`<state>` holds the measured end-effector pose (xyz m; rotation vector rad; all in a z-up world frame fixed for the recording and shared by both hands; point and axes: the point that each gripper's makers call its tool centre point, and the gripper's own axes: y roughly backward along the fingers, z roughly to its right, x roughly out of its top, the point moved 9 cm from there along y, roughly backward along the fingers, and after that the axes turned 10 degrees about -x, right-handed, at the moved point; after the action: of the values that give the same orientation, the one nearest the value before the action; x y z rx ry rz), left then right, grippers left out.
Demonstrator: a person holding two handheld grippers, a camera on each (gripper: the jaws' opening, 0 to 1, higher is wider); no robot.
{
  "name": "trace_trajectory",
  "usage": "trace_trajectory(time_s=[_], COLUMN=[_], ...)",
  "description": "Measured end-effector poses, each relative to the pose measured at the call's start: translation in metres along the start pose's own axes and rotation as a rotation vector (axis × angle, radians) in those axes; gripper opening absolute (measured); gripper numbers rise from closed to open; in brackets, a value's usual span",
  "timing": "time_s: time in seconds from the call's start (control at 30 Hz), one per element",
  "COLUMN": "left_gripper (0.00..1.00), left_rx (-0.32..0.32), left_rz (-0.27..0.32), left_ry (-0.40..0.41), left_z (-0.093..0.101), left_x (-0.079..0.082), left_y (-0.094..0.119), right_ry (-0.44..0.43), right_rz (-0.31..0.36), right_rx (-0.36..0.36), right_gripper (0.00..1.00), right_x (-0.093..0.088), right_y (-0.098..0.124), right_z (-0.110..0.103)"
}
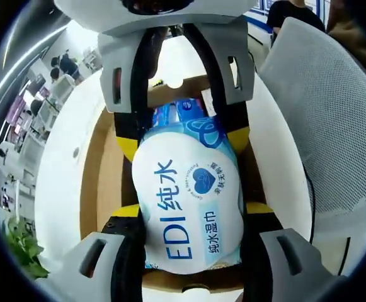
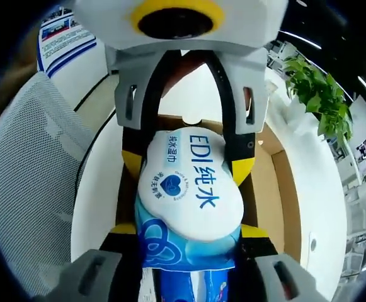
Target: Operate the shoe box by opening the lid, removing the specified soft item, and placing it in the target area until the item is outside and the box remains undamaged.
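Note:
A soft pack of wet wipes (image 1: 192, 195), white and blue with "EDI" printed on it, hangs over the open brown shoe box (image 1: 97, 170). My left gripper (image 1: 192, 211) is shut on the pack's white end. My right gripper (image 1: 183, 141) faces it from the far side and is shut on the blue end. In the right gripper view the same pack (image 2: 189, 189) lies between my right gripper (image 2: 189, 229) at the bottom and my left gripper (image 2: 188, 165) above, with the box's cardboard floor (image 2: 277, 189) showing beside it. The pack hides most of the box's inside.
The box rests on a round white table (image 1: 63, 138). A grey mesh chair back (image 1: 334, 113) stands close at one side, seen also as the chair back (image 2: 25, 189). A green plant (image 2: 321, 94) stands beyond the table. People sit at desks in the distance.

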<state>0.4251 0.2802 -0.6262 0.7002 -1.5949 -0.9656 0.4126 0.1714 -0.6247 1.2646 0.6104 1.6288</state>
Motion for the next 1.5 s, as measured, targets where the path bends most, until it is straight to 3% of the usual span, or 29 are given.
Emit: trace_trajectory(time_s=[0.5, 1.5], left_gripper=[0.59, 0.59], left_rx=[-0.011, -0.051], left_rz=[0.032, 0.033], left_ry=[-0.1, -0.251], left_z=[-0.006, -0.016], left_x=[0.065, 0.168], left_y=[-0.012, -0.048], right_ry=[-0.051, -0.155], right_rz=[-0.041, -0.074], right_rx=[-0.066, -0.173], right_gripper=[0.54, 0.54], right_x=[-0.042, -0.125], right_y=[0.052, 0.125], right_z=[-0.001, -0.007])
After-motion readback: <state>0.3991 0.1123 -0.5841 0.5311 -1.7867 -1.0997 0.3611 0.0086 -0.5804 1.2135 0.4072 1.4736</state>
